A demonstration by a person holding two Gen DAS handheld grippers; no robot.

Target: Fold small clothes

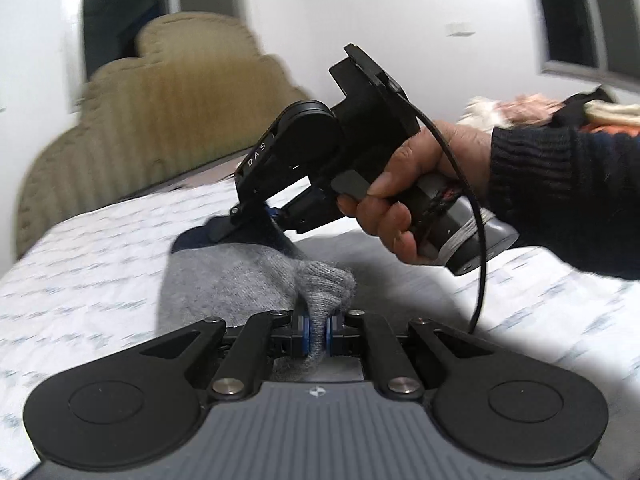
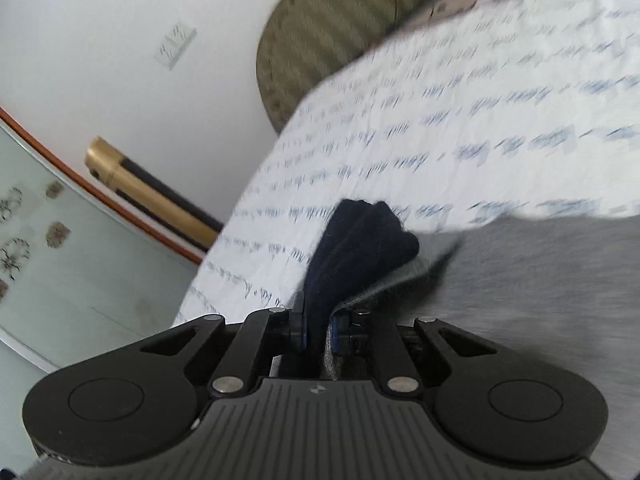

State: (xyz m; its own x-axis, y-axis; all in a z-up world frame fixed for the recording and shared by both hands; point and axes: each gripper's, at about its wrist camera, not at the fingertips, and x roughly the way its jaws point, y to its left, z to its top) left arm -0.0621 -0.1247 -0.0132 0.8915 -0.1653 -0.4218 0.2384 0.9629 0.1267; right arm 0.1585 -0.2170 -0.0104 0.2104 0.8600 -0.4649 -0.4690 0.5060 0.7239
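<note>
A small grey knitted garment (image 1: 224, 280) with a dark navy edge (image 1: 200, 236) lies on the bed. My left gripper (image 1: 317, 334) is shut on a bunched grey corner of it. My right gripper (image 1: 256, 220) shows in the left wrist view, held by a hand, its fingers down on the navy edge at the garment's far side. In the right wrist view my right gripper (image 2: 318, 330) is shut on the navy edge (image 2: 360, 248), with the grey cloth (image 2: 520, 280) spreading to the right.
The bed has a white sheet with blue print (image 1: 100, 248) and a tan padded headboard (image 1: 160, 120). A pile of other clothes (image 1: 560, 112) lies at the far right. A wall, a switch plate (image 2: 176, 44) and a glass panel (image 2: 60, 260) are on the left.
</note>
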